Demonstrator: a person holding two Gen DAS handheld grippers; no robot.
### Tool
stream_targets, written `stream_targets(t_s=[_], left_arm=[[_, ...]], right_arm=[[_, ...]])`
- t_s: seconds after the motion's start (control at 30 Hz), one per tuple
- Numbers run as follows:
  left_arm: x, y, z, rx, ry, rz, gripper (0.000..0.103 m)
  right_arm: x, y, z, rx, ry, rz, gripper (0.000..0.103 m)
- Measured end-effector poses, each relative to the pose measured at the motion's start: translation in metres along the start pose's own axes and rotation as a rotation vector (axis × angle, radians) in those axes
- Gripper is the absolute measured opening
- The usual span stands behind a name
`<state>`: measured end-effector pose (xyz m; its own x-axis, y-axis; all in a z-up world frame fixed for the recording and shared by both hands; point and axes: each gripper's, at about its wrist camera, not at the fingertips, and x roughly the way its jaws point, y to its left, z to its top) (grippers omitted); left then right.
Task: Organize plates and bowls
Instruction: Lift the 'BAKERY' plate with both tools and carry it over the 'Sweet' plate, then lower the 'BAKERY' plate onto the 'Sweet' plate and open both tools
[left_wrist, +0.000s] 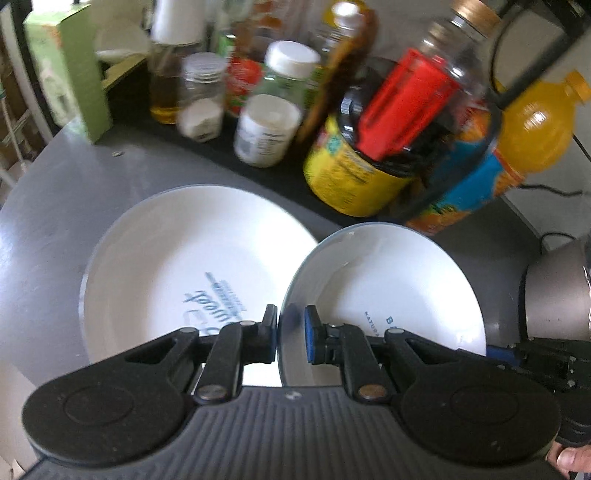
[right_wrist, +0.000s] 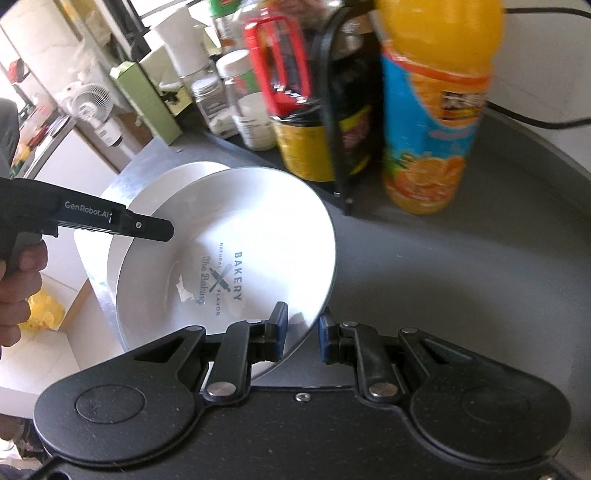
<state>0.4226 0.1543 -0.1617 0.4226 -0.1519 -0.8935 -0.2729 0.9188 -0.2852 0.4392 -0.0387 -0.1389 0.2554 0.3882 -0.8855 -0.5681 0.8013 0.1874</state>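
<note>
Left wrist view: left gripper (left_wrist: 291, 334) straddles the rim of the bowl (left_wrist: 388, 288), left pad against the outside wall, right pad inside with a slight gap, so not clamped tight as far as I can tell. Bowl is tilted, opening facing up and toward the camera, its left rim lifted beside the plate (left_wrist: 177, 266). Plate lies flat on the grey table (left_wrist: 55, 221), blue print upside down. Behind both, close clutter: yellow jar (left_wrist: 351, 173) with red-handled tool (left_wrist: 402, 107) in it, white-cap bottles (left_wrist: 266, 129), oil bottle (left_wrist: 166, 85), green box (left_wrist: 70, 70), orange juice bottle (left_wrist: 517, 147) just behind the bowl's far rim. Grey metal object (left_wrist: 554, 295) at right, near the bowl. Part of the right gripper shows at the bowl's right edge. Right wrist view: right gripper (right_wrist: 302, 332) straddles the bowl's (right_wrist: 229, 258) near-right rim, jaws set apart with the rim between, gap on both sides, not gripping. Bowl tips down-left over the plate (right_wrist: 177, 177), which shows only as a sliver behind it. This view alone shows the "BAKERY" print whole, the left gripper's (right_wrist: 162, 229) side profile at the far rim with the hand (right_wrist: 18, 291) holding it, a fan (right_wrist: 94, 107) and the table edge. Juice bottle (right_wrist: 432, 122) and black rack (right_wrist: 332, 110) stand just beyond the bowl.
</note>
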Motion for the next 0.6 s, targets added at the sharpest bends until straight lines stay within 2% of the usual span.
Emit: stream_targets(t_s=[0.3,0.6], left_arm=[[-0.001,0.053,-0.001,-0.073,-0.01,0.024,0.013],[0.008,0.101,0.006,-0.126,0.002,0.037,0.013]], right_arm=[[0.034,0.038,0.018,-0.033,0.035,0.027,0.017],[0.049,0.051,0.02,-0.062,0.062,0.028,0.017]])
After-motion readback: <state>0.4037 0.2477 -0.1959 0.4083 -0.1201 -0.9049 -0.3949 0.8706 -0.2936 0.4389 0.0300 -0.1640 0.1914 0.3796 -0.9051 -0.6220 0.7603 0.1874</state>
